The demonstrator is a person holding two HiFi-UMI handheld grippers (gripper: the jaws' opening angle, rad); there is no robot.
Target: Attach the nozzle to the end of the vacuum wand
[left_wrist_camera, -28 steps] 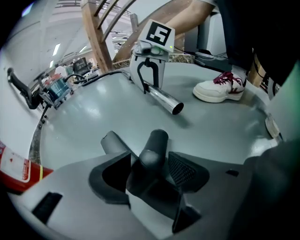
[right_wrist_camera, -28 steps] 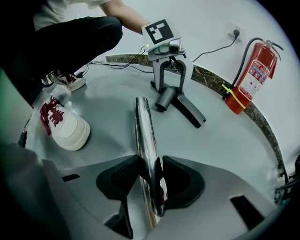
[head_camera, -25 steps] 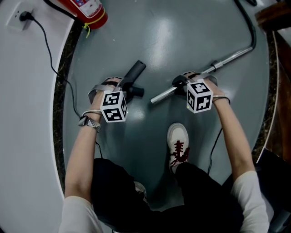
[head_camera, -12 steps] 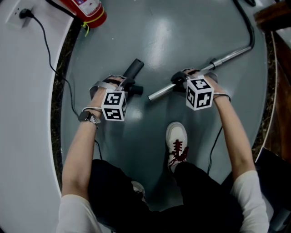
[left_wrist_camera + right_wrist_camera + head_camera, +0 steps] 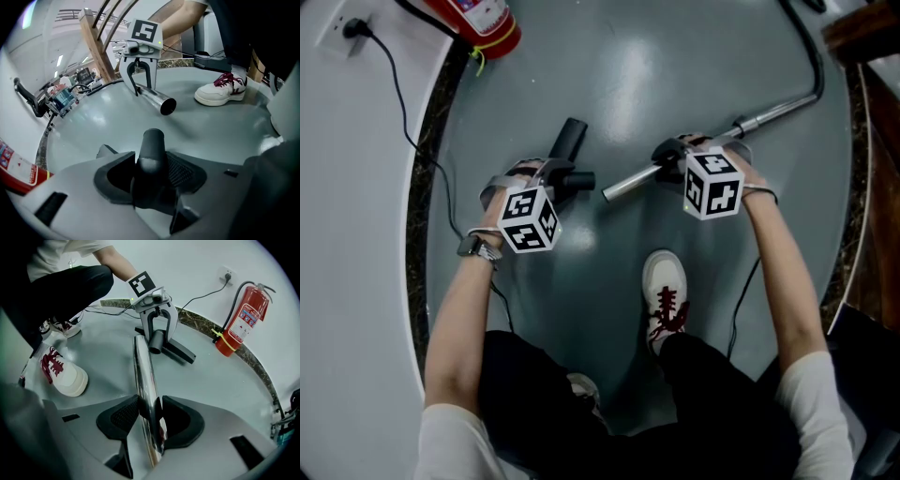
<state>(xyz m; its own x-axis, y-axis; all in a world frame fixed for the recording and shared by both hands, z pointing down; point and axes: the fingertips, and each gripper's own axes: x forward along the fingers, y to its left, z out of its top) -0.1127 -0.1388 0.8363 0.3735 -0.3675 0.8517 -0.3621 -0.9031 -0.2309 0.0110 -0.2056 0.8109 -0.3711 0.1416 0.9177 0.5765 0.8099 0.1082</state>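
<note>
Head view: my left gripper [image 5: 563, 178], jaws just closing, clasps the black nozzle [image 5: 572, 137]; my right gripper [image 5: 671, 161] clamps the chrome wand [image 5: 625, 187] nearby.

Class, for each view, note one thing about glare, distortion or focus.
Head view: pale glare patch on the floor. Left gripper view: wide-angle bending, dark corners, the near nozzle soft. Right gripper view: the shiny wand carries bright streaks; the floor edge bows.

nozzle [image 5: 569, 142] black | vacuum wand [image 5: 630, 184] shiny silver | fire extinguisher [image 5: 483, 23], upper left, red | shoe [image 5: 666, 291] white, red laces | floor [image 5: 675, 66] grey-green
</note>
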